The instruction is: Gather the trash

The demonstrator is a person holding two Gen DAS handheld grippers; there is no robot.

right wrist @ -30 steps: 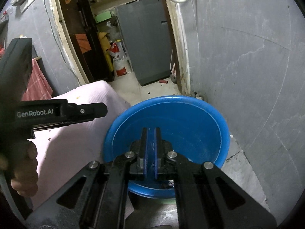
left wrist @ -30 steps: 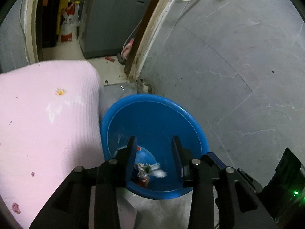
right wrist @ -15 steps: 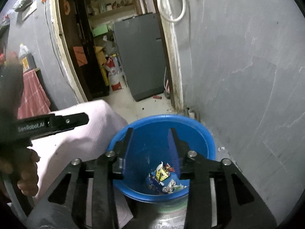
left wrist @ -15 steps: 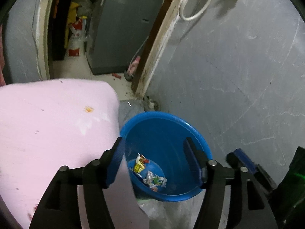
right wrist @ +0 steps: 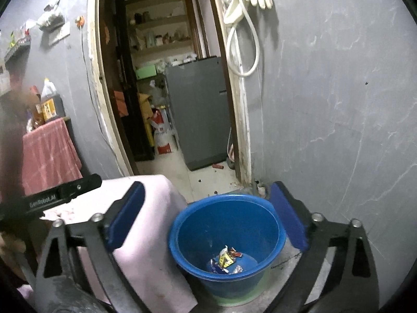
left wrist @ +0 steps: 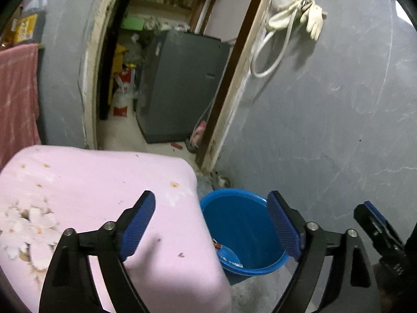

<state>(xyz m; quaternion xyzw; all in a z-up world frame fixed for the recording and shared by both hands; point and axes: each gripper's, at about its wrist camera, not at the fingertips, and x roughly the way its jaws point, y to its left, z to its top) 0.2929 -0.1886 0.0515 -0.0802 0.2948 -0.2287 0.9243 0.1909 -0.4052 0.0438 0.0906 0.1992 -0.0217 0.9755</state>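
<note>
A blue plastic bucket (right wrist: 260, 216) stands on the floor against the grey wall; several crumpled wrappers (right wrist: 226, 259) lie at its bottom. The bucket also shows in the left wrist view (left wrist: 245, 224), with a bit of wrapper (left wrist: 221, 249) visible inside. My right gripper (right wrist: 207, 220) is open and empty, held above and behind the bucket. My left gripper (left wrist: 211, 224) is open and empty, over the bed edge beside the bucket. The right gripper's tip (left wrist: 375, 224) shows at the far right of the left wrist view.
A pink mattress (left wrist: 91, 195) lies directly left of the bucket, also in the right wrist view (right wrist: 153, 234). A doorway beyond leads to a room with a grey fridge (right wrist: 198, 109). A white hose and glove (right wrist: 245, 26) hang on the wall. A red cloth (right wrist: 47, 154) hangs left.
Both grippers have opened wide and pulled up and back from the bucket. The right gripper was shut a second ago; wrappers now lie in the bucket bottom.
</note>
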